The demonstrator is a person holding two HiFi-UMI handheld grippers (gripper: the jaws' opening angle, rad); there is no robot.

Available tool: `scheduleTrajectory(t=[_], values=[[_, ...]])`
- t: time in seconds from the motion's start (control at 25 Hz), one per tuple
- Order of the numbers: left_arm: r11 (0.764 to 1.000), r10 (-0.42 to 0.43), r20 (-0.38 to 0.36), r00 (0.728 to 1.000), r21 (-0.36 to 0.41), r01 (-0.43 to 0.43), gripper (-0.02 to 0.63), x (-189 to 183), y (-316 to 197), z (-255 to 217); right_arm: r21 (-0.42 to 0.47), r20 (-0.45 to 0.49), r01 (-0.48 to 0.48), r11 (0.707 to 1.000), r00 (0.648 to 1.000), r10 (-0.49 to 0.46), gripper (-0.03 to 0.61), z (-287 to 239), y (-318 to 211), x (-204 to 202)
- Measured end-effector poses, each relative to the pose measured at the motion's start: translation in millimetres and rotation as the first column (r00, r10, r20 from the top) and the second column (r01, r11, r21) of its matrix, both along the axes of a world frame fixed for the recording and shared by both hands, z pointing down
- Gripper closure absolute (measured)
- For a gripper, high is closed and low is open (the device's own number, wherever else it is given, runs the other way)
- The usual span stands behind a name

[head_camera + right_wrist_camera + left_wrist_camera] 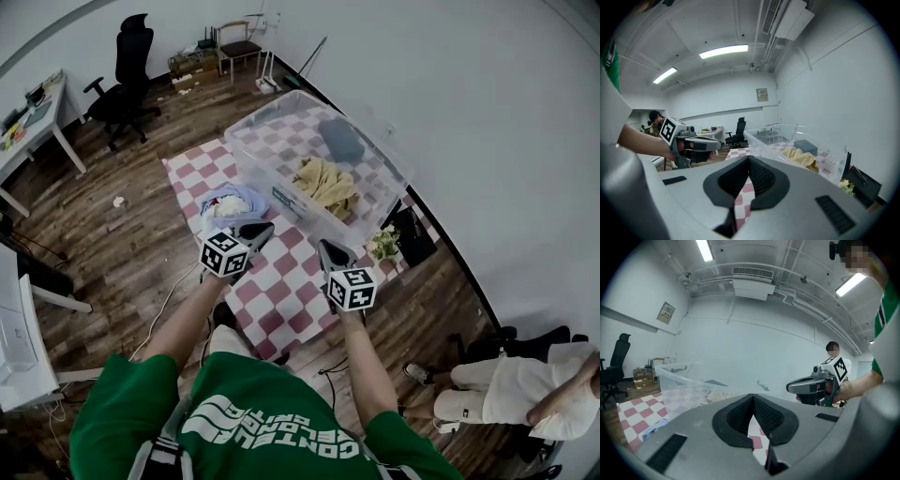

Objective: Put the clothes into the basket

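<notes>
A clear plastic basket [281,192] stands on a red-and-white checkered mat [281,281]. In it lie a yellow garment [326,183] and a dark blue one [342,141]. A pile of pale blue and white clothes [230,203] lies on the mat by the basket's left side. My left gripper [255,231] is held above the mat near that pile, shut and empty. To its right my right gripper [330,251] is shut too, nothing in it. The basket [806,140] with the yellow garment [801,157] shows in the right gripper view, and the basket [679,380] in the left gripper view.
A black office chair [127,70] and a white desk [33,117] stand at the far left. A seated person [511,389] is at the lower right. A small plant [384,244] and a dark bag [412,234] sit by the wall beside the basket.
</notes>
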State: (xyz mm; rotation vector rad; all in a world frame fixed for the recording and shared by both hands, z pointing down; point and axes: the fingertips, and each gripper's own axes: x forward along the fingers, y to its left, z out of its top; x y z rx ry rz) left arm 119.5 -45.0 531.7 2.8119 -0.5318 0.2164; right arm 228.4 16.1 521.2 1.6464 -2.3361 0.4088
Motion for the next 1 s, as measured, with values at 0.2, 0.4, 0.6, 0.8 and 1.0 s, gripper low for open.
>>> scheduleTrajectory(t=[0.2,0.4,0.6,0.8,1.0], values=[[1.0,-0.019,0.007,1.0,-0.024,0.019,0.612,-30.9,-9.9,30.2,-0.033,-0.003,0.041,0.999,0.999,-0.042,0.569,21.8,-10.1,-34.3],[0.999,-0.015,0.055,0.998,-0.042,0.017,0.611,-72.6,-32.8,61.6,-0.046,0.017,0.062,0.997,0.998,-0.061,0.569,38.8,-41.9,-73.9],[0.996,0.004,0.086,0.996,-0.086,0.003,0.612,-123.9,-67.6,90.8,-0.074,0.045,0.054,0.996,0.998,-0.051,0.569,65.3,-84.8,-117.3],[0.994,0.027,0.128,0.991,-0.107,-0.013,0.611,-169.1,-110.5,119.2,-0.107,0.053,0.043,0.993,0.998,-0.038,0.569,91.2,-121.3,-156.1],[0.992,0.066,0.16,0.985,-0.118,-0.047,0.611,-190.8,-141.0,147.7,-0.15,0.04,0.044,0.988,0.998,-0.038,0.569,122.0,-144.2,-180.1]])
